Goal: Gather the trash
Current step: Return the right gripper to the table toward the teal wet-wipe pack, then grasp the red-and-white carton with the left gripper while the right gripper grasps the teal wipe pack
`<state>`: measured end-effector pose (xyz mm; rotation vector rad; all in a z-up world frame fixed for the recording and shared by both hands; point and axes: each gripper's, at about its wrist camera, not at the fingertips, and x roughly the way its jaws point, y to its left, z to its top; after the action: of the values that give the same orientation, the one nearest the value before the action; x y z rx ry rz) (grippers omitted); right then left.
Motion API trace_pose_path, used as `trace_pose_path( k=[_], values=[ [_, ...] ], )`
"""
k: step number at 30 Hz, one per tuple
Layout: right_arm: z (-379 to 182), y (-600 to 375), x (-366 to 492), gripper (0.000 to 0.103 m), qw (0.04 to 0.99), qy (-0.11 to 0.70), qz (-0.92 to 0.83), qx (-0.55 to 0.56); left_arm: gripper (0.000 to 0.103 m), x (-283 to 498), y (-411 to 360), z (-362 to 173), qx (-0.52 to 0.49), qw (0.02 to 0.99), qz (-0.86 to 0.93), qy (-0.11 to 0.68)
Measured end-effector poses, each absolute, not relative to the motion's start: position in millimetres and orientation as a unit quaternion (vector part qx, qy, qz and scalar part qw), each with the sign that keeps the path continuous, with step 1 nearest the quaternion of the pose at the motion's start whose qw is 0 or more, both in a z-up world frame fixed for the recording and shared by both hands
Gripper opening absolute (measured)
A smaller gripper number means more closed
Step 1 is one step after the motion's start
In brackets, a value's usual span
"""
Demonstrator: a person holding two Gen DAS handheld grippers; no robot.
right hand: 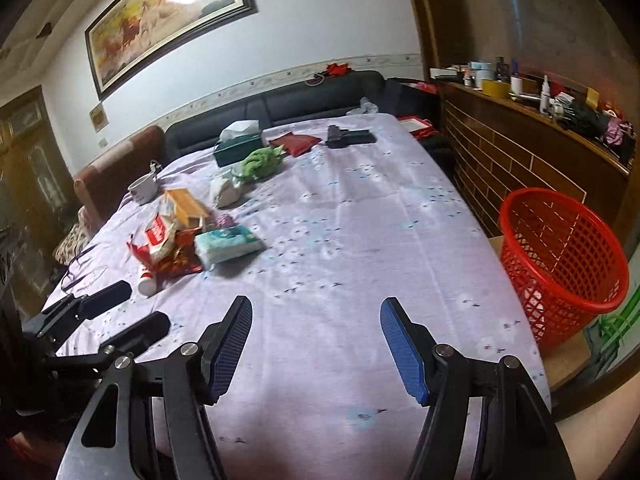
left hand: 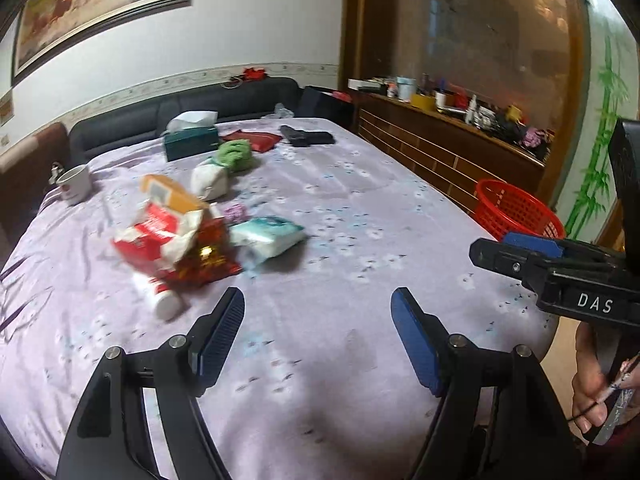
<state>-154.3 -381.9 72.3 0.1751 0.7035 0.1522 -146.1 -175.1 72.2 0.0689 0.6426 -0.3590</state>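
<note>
A pile of trash lies on the table's left part: a red and white wrapper point(left hand: 152, 236) point(right hand: 158, 236), a shiny red foil bag point(left hand: 204, 260) point(right hand: 180, 260), an orange box point(left hand: 168, 194) point(right hand: 184, 204), a white tube point(left hand: 160, 296) point(right hand: 148, 280) and a teal tissue pack point(left hand: 266, 234) point(right hand: 226, 242). A red mesh basket point(left hand: 516, 212) point(right hand: 560, 256) stands off the table's right edge. My left gripper point(left hand: 318, 316) is open and empty above the near cloth, right of the pile; it also shows in the right wrist view point(right hand: 138, 306). My right gripper point(right hand: 316, 324) is open and empty; it shows at the right in the left wrist view point(left hand: 516, 252).
The table wears a lilac flowered cloth point(left hand: 340, 208) point(right hand: 340, 220). Farther back lie a white mug point(left hand: 76, 184), a white crumpled bag point(left hand: 210, 180), a green cloth point(left hand: 236, 154), a green tissue box point(left hand: 192, 140), a red pouch point(left hand: 252, 138) and a black object point(left hand: 306, 136). A dark sofa point(left hand: 180, 108) and a cluttered wooden ledge point(left hand: 460, 112) border it.
</note>
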Motion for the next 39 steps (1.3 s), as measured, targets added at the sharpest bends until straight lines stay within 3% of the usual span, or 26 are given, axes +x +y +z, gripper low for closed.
trace_pose_path(
  k=[17,27,37,39],
  values=[
    [66.9,-351.7,-135.9,0.071,0.923,0.360,0.126,0.047,0.075,-138.3,-90.5,76.0,-0.024,0.942,-0.094,0.321],
    [68.1,-312.2,-73.8,0.071,0.905,0.378,0.187,0.053,0.075,-122.6,-34.6,61.5,-0.062,0.936,-0.044,0.343],
    [38.2,-211.8,-25.5,0.070,0.903,0.377,0.185,-0.092,0.075,-110.8,-9.2,54.2,-0.088,0.929,-0.034,0.357],
    [29.8,-202.9,-15.7,0.062,0.904,0.376,0.160,-0.127,0.075,-108.0,-9.5,53.9,-0.086,0.929,-0.037,0.359]
  ],
)
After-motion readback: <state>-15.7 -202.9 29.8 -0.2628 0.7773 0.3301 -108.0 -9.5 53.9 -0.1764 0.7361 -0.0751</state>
